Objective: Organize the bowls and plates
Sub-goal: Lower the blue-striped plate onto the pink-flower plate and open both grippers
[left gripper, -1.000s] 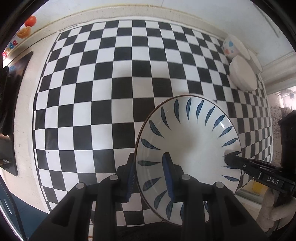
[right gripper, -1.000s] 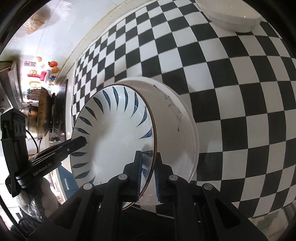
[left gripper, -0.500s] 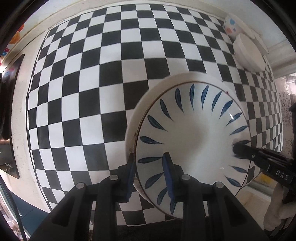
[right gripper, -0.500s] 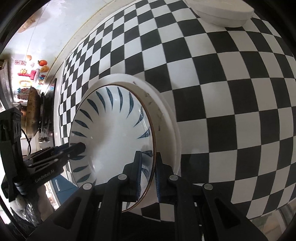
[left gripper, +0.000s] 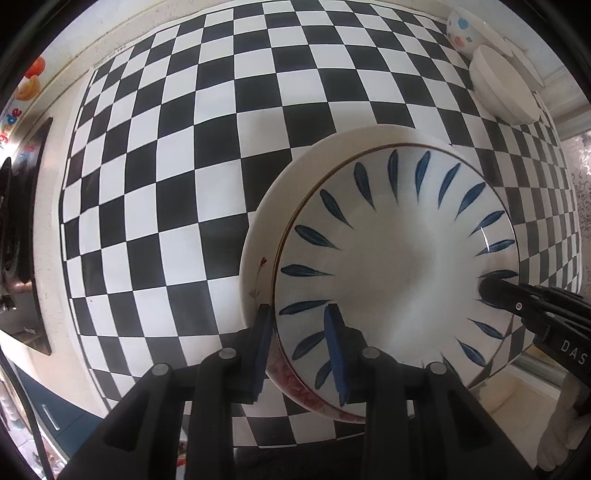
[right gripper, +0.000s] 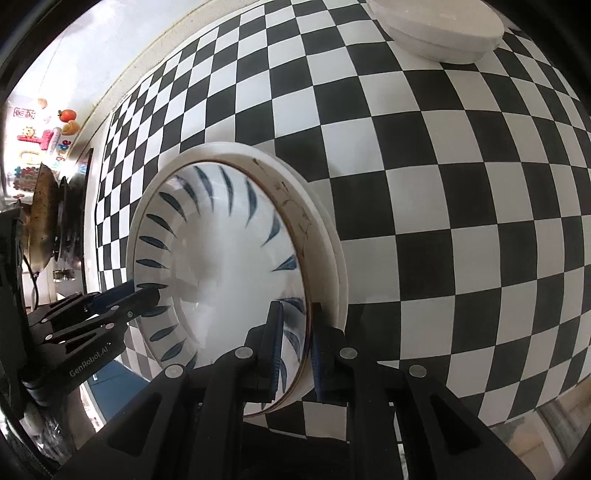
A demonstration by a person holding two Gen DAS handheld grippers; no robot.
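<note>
- The blue-leaf plate (left gripper: pixel 399 266) sits nested on a larger white plate (left gripper: pixel 266 229) with a small flower print, on the checkered table (left gripper: pixel 184 166), near its front edge.
- The left claw (left gripper: pixel 301 347) straddles the near-left rim of the blue-leaf plate: one blue pad is outside the rim, next to the white plate's edge, and the other lies on the plate's inner face. The jaws are fairly narrow, with a gap showing on the inner side; whether they press the rim I cannot tell.
- The right claw (right gripper: pixel 295 347) has its two blue pads on either side of the same plate's rim at the opposite side, set narrow around it; there is a sliver of space, so a firm grip cannot be confirmed.
- In the left wrist view the right claw's black tip (left gripper: pixel 495 290) touches the plate's right rim; in the right wrist view the left claw (right gripper: pixel 144 295) reaches the plate's left rim.
- A white bowl (left gripper: pixel 502 88) stands upside down toward the table's far right corner, with a dotted bowl (left gripper: pixel 461 31) just behind it.
- In the right wrist view the white bowl (right gripper: pixel 439 29) appears at the far edge, well apart from the stacked plates.
</note>
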